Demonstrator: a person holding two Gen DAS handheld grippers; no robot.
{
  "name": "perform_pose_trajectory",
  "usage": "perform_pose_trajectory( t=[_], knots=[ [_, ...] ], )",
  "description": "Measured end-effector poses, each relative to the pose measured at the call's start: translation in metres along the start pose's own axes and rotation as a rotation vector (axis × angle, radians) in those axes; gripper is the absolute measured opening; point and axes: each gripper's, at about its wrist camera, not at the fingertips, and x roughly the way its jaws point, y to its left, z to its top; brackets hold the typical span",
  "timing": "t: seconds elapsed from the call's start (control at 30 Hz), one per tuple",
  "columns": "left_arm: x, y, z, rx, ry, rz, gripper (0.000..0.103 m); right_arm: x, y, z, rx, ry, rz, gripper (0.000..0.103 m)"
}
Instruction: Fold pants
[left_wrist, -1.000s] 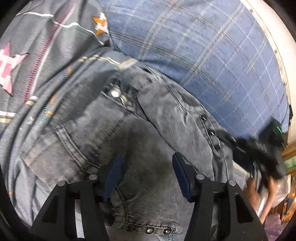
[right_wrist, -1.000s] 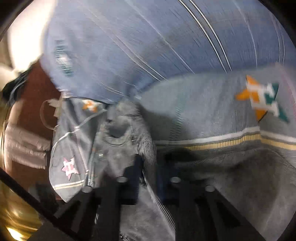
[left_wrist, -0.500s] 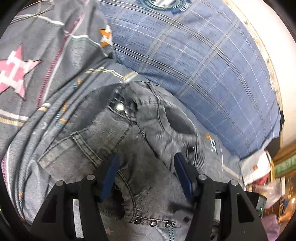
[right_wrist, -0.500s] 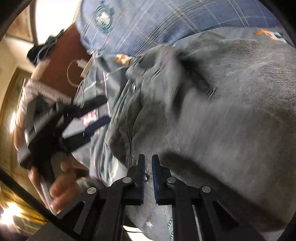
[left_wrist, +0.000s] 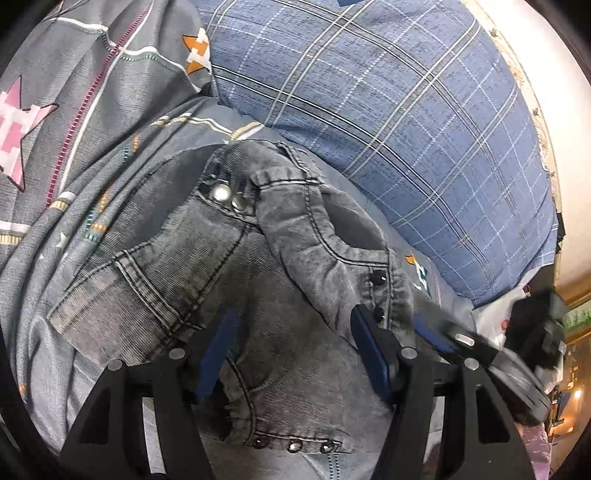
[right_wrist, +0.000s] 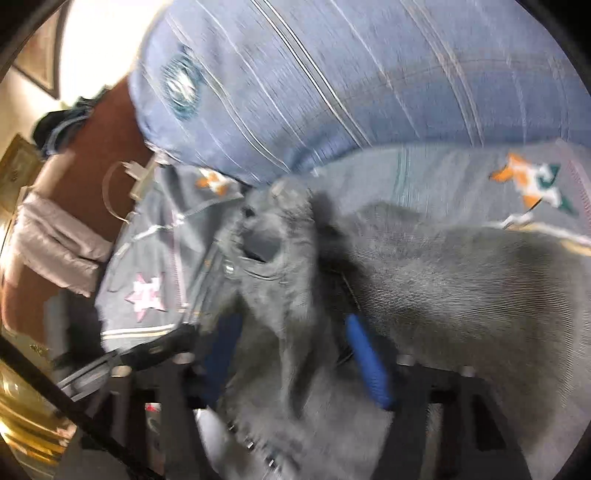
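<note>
Pants (left_wrist: 258, 295) lie crumpled under both wide-spread, empty tongs; only the left view shows their snaps sharply.

Left tongs (left_wrist: 291, 354): jaws spread wide, both blue pads (left_wrist: 216, 354) visible, pointing forward and down. Right tongs (right_wrist: 295, 365): jaws likewise spread apart, blue pads (right_wrist: 367, 363) exposed; view motion-blurred. The right tongs appear at the left camera's lower right edge.

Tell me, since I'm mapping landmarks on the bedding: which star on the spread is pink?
The large pixelated star at the far left of the left wrist view is pink and white; the small stars by the plaid pillow are orange.
</note>
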Motion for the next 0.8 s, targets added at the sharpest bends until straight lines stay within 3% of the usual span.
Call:
perform_pose_trajectory(
  t=[0.03,0.07,0.17,0.27,0.4,0.5,0.6,0.77,0.8],
  knots=[
    [0.0,0.001,0.0,-0.003,-0.001,-0.005,0.064,0.011,-0.002,0.001,-0.006,0.027,-0.001,0.044],
    [-0.001,0.001,0.001,-0.004,0.001,-0.012,0.064,0.021,0.0,0.0,-0.023,0.051,-0.031,0.024],
    [-0.004,0.001,-0.001,0.002,0.002,-0.019,0.064,0.004,0.022,-0.011,-0.107,0.0,-0.036,0.015],
    [-0.013,0.001,-0.002,0.006,-0.031,-0.042,0.064,-0.018,0.057,-0.031,-0.214,-0.055,-0.023,0.014],
    [-0.028,-0.009,-0.008,0.065,-0.124,-0.022,0.065,-0.011,0.067,-0.074,-0.249,-0.001,-0.017,0.014],
    [-0.012,-0.015,-0.01,0.096,-0.068,0.005,0.065,0.01,0.051,-0.097,-0.21,0.038,-0.033,0.015],
    [0.005,-0.028,-0.006,0.14,-0.004,0.076,0.065,0.015,0.035,-0.1,-0.144,0.06,0.007,0.017],
    [0.033,-0.08,0.012,0.318,0.063,0.163,0.065,0.012,0.009,-0.095,-0.014,0.066,0.082,0.024],
    [0.048,-0.095,0.015,0.366,0.106,0.217,0.065,0.012,0.002,-0.095,0.023,0.071,0.102,0.024]
  ],
)
